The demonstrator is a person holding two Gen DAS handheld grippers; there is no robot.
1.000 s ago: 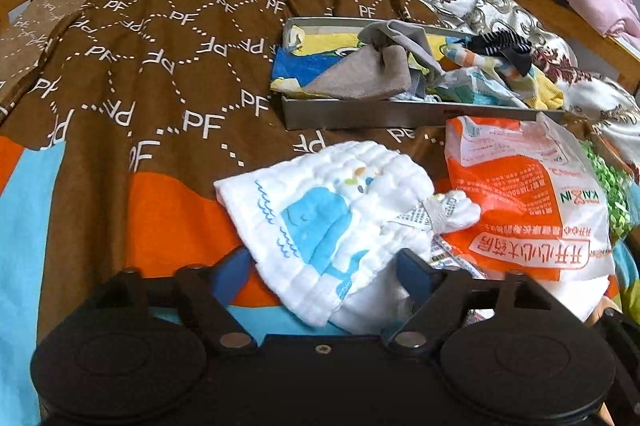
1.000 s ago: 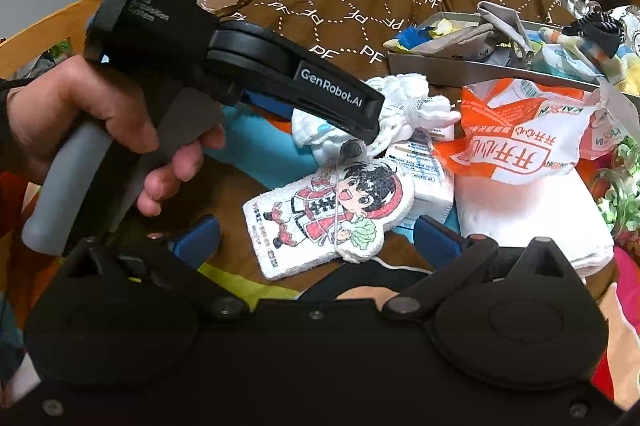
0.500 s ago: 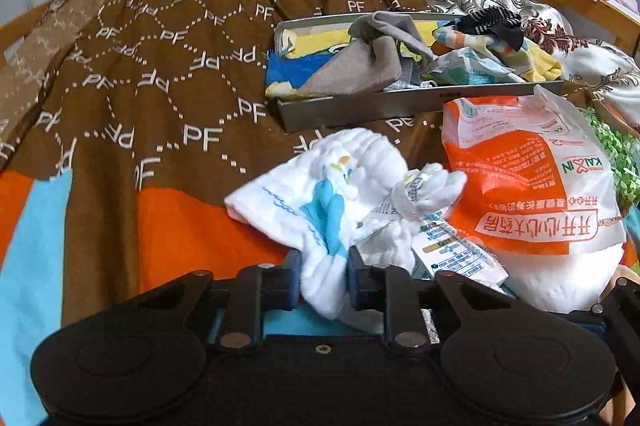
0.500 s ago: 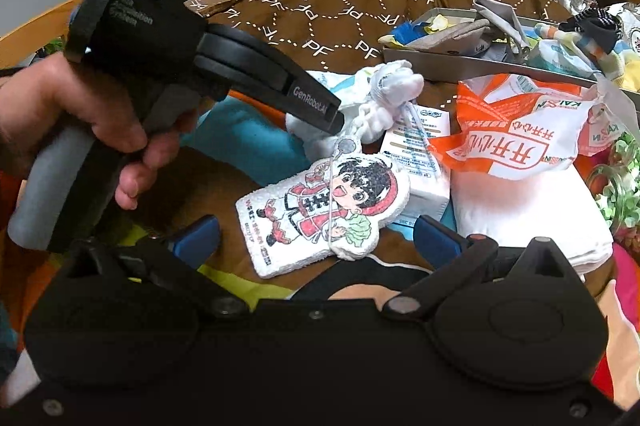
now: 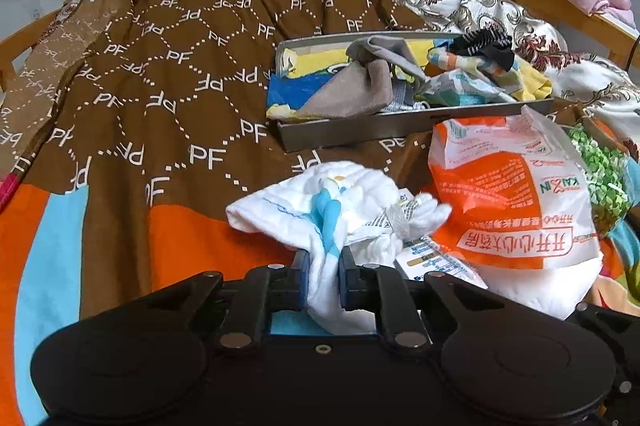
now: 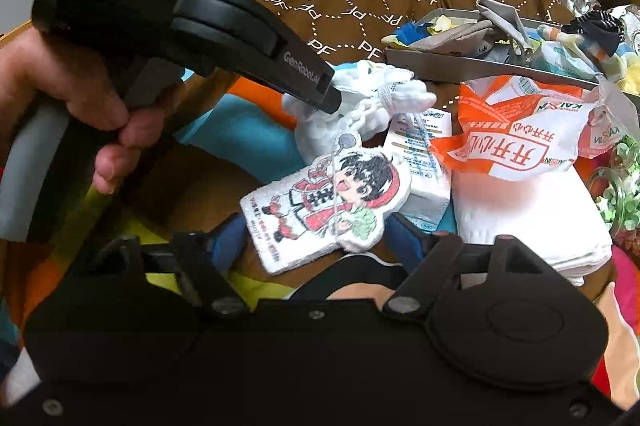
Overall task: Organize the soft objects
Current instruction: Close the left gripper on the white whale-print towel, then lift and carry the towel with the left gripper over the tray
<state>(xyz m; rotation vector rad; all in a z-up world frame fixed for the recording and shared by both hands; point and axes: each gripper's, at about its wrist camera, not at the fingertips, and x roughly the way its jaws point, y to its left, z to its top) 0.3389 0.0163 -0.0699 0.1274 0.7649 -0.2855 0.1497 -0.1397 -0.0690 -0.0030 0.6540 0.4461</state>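
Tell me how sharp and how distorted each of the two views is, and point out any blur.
Left wrist view: mostly sharp, with even soft light; fisheye bending curves the tray edge, and the corners darken. The white cloth in the left tool is crisp. Right wrist view: the hand and the tissue stack look smeared, while the cartoon plush stays fairly clear.

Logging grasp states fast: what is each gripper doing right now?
Left gripper: closed on the white cloth.
Right gripper: open, holding nothing; the cartoon plush tag lies between its fingers.
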